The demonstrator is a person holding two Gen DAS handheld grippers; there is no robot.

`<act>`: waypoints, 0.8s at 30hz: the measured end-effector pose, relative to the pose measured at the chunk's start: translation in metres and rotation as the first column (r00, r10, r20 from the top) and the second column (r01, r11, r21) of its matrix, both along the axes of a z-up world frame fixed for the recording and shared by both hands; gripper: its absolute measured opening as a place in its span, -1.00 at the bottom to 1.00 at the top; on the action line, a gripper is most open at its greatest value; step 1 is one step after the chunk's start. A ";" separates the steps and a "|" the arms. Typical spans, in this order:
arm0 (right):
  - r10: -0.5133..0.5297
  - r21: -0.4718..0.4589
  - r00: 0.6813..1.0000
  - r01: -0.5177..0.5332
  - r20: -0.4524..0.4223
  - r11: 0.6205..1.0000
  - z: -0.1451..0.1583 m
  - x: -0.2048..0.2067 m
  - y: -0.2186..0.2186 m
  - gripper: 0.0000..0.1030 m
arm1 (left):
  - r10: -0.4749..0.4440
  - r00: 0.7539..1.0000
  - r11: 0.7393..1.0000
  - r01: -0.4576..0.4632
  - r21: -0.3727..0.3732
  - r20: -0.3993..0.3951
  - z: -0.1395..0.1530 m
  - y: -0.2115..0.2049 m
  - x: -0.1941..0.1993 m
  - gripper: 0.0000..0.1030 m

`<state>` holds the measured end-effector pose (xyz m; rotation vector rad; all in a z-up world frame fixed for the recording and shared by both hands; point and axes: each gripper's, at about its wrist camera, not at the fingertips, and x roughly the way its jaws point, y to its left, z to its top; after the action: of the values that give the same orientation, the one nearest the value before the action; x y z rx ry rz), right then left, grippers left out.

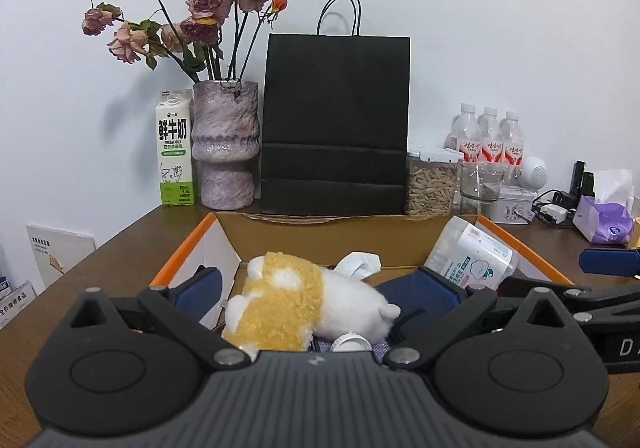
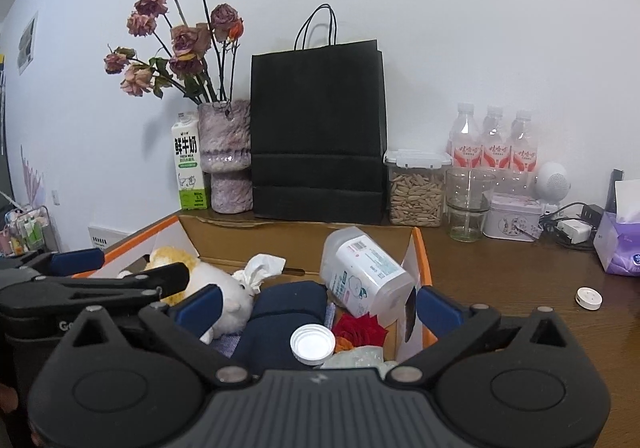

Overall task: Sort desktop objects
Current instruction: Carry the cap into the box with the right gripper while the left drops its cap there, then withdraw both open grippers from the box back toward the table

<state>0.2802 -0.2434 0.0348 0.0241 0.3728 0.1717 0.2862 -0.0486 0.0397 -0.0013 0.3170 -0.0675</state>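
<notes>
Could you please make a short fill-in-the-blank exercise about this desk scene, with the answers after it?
1. The plush toy lies inside the cardboard ____.
2. The paper bag standing against the wall is ____ in colour.
3. The dried roses stand in a ____ next to the milk carton.
4. Both the left gripper and the right gripper have their jaws ____.

Answers: box; black; vase; open

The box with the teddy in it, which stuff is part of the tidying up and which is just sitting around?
Part of the tidying:
cardboard box
plush toy
white tub
white cap
red flower
small white disc, loose on the desk

Just sitting around:
black paper bag
vase of dried roses
milk carton
water bottles
tissue pack
</notes>
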 end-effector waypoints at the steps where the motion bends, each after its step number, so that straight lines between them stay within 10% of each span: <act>1: -0.001 -0.001 1.000 0.001 -0.001 1.000 0.000 0.000 0.000 1.00 | 0.001 1.000 1.000 -0.001 -0.001 0.001 0.000 0.000 0.000 1.00; 24: -0.062 -0.010 0.998 0.062 0.021 0.998 -0.007 -0.055 -0.019 1.00 | 0.005 1.000 1.000 -0.005 -0.021 0.011 -0.008 0.008 -0.036 1.00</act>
<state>0.2249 -0.2619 0.0273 0.0233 0.3517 0.1087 0.2501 -0.0410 0.0314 -0.0225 0.3052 -0.0655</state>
